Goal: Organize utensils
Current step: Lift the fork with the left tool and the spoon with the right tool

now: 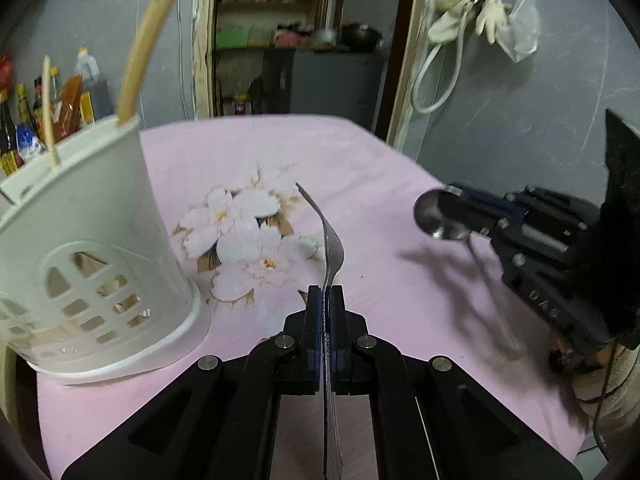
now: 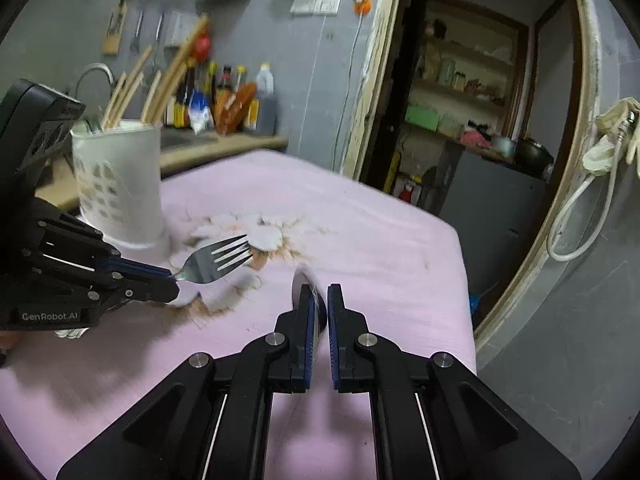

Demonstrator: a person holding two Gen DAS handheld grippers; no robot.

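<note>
My left gripper (image 1: 326, 294) is shut on a metal fork (image 1: 328, 236), held edge-on above the pink cloth; the fork (image 2: 218, 258) and left gripper (image 2: 170, 280) also show in the right wrist view. My right gripper (image 2: 319, 294) is shut on a metal spoon (image 2: 306, 286), whose bowl sticks out past the fingertips; the spoon (image 1: 438, 216) and right gripper (image 1: 460, 200) show at the right of the left wrist view. A white perforated utensil holder (image 1: 92, 248) with wooden chopsticks (image 1: 148, 44) stands at the left, also seen in the right wrist view (image 2: 120, 184).
The table wears a pink cloth (image 1: 360, 168) with a flower print (image 1: 244, 236). Sauce bottles (image 2: 224, 96) stand on a counter behind the holder. A doorway (image 2: 460, 100) and hanging gloves (image 1: 472, 12) lie beyond the table's far edge.
</note>
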